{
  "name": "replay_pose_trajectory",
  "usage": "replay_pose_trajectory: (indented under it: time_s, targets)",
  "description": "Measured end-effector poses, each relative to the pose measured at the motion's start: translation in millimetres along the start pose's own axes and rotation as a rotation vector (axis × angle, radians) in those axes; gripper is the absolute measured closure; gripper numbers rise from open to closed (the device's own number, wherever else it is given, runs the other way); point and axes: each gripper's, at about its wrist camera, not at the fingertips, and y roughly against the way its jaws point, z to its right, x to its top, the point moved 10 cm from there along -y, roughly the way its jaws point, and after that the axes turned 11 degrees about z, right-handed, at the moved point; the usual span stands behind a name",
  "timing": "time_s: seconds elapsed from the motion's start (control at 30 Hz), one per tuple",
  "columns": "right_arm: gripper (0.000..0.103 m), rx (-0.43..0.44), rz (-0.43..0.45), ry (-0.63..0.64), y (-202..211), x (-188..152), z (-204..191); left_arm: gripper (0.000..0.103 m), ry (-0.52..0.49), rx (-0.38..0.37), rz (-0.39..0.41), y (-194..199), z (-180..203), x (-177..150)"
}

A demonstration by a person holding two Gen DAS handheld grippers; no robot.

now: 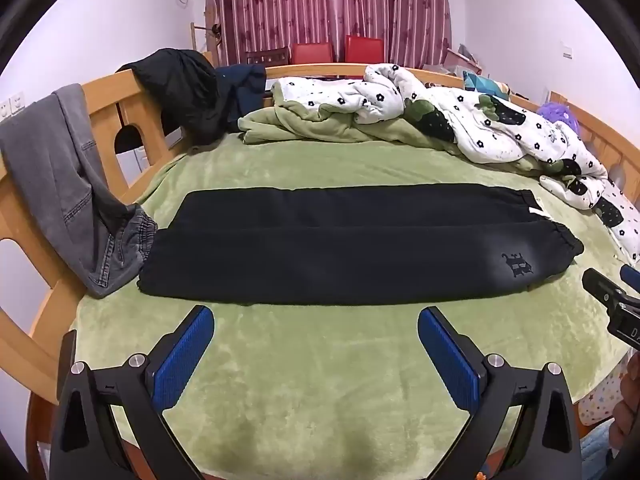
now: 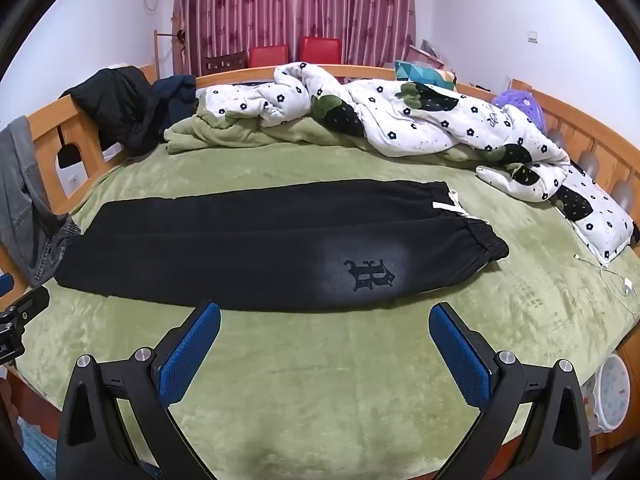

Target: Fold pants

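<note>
- Blue-padded fingers (image 1: 182, 360) of the left claw (image 1: 316, 354), spread wide and holding nothing, frame the left wrist view above a green blanket (image 1: 320, 380) on the bed.
- Black pants (image 1: 340, 248) lie flat just beyond the fingertips, long axis running left to right across the view, leg ends to the left, elastic waistband (image 1: 560, 238) to the right.
- Grey jeans (image 1: 68, 184) hang over the wooden bed rail (image 1: 24, 216) beside the leg ends; no containers are visible.
- Right claw (image 1: 612, 292) enters at the right edge, nearer the waistband.
- Right wrist view: right claw (image 2: 324, 354) gapes equally wide, empty, over the blanket.
- Pants (image 2: 240, 252) lie straight ahead, the embroidered logo (image 2: 368, 276) closest, a white drawstring (image 2: 450, 206) at the waist.
- Judged from this, each claw has one end within reach.
</note>
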Motion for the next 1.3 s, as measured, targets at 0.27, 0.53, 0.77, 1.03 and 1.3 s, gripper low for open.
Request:
replay_pose_trajectory:
  time_s: [0.27, 0.53, 0.77, 1.03, 1.3]
  targets:
    - [0.0, -0.01, -0.009, -0.006, 0, 1, 0, 0.0, 0.01, -0.004, 0.012, 3, 0, 1]
    - [0.0, -0.008, -0.012, -0.017, 0, 1, 1, 0.0, 0.034, -0.011, 0.002, 1, -4, 1]
    - [0.0, -0.007, -0.008, -0.018, 0, 1, 2, 0.0, 0.038, -0.015, 0.0, 0, -6, 0]
    - [0.0, -0.008, -0.007, -0.016, 0, 2, 1, 0.0, 0.035, -0.012, 0.0, 1, -4, 0]
    - [0.0, -0.008, -0.005, -0.018, 0, 3, 2, 0.0, 0.034, -0.014, 0.001, 1, -4, 0]
